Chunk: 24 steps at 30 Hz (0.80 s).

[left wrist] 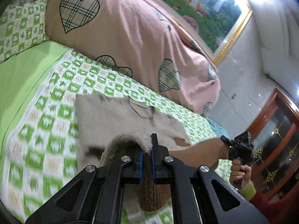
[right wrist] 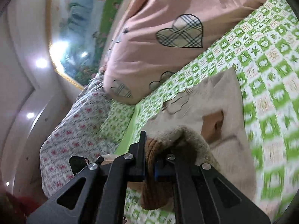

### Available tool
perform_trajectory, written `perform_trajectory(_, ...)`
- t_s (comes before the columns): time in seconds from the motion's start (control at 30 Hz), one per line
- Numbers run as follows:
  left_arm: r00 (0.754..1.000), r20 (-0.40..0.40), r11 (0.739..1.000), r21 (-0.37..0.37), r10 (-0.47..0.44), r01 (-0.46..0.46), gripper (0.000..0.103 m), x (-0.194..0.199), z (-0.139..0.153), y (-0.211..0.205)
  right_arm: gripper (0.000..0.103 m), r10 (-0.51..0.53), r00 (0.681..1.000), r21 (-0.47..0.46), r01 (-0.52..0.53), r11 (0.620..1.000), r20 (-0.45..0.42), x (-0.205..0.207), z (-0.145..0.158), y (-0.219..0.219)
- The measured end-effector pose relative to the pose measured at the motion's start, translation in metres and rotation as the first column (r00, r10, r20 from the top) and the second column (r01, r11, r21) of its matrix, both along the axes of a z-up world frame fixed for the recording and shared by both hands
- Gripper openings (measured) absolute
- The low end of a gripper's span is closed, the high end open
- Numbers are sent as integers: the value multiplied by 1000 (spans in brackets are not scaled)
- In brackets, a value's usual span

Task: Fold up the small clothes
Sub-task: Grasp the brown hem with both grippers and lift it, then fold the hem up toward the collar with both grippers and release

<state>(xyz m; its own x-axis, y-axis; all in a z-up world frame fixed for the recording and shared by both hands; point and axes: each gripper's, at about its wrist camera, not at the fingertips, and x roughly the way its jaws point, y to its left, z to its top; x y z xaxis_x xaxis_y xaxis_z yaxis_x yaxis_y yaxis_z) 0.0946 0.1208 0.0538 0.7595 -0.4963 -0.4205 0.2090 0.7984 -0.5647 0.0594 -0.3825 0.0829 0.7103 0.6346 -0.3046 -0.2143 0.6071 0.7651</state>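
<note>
A small beige knit sweater [left wrist: 119,117] with a stitched outline motif and brown ribbed hem lies on the green checked bed sheet [left wrist: 46,112]. My left gripper [left wrist: 147,149] is shut on its brown ribbed hem, lifted off the bed. In the right wrist view the sweater [right wrist: 220,112] spreads ahead, with a brown patch on it. My right gripper [right wrist: 149,153] is shut on the ribbed hem too. The right gripper also shows in the left wrist view [left wrist: 237,145], held by a hand at the sweater's far corner.
A pink duvet with checked hearts [left wrist: 121,28] is piled at the back of the bed. A green checked pillow [left wrist: 20,28] lies at the left. A floral quilt [right wrist: 74,121] lies beside the sheet. A framed painting [left wrist: 211,9] and wooden cabinet [left wrist: 276,140] stand beyond.
</note>
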Motion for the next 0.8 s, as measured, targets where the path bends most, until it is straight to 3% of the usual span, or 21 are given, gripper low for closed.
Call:
perform_trajectory(0.2,996,-89,999,38,30,-27,5,80,-29,9,7,-67,993,-57,62,996,-99,72,-20,-11)
perform_trajectory(0.47,977,-207,996,74,60,-46,5,146,-74,9,9,-147,960,-150,113,982,-238,137,-67,-20)
perform_trajectory(0.6,965,-252,993,109,73,-47,10,158,-89,6,10,-171,940,-138,135,981,-294,147,-86,-28)
perform_trajectory(0.7,963,-258,992,120,78,-48,12,144,-87,7,14,-164,931,-114,134,984,-326,142,-83,-35)
perform_trajectory(0.8,972,-226,990,135,71,-41,17,112,-73,3,24,-215,941,-183,170,968,-260,120,-59,-38)
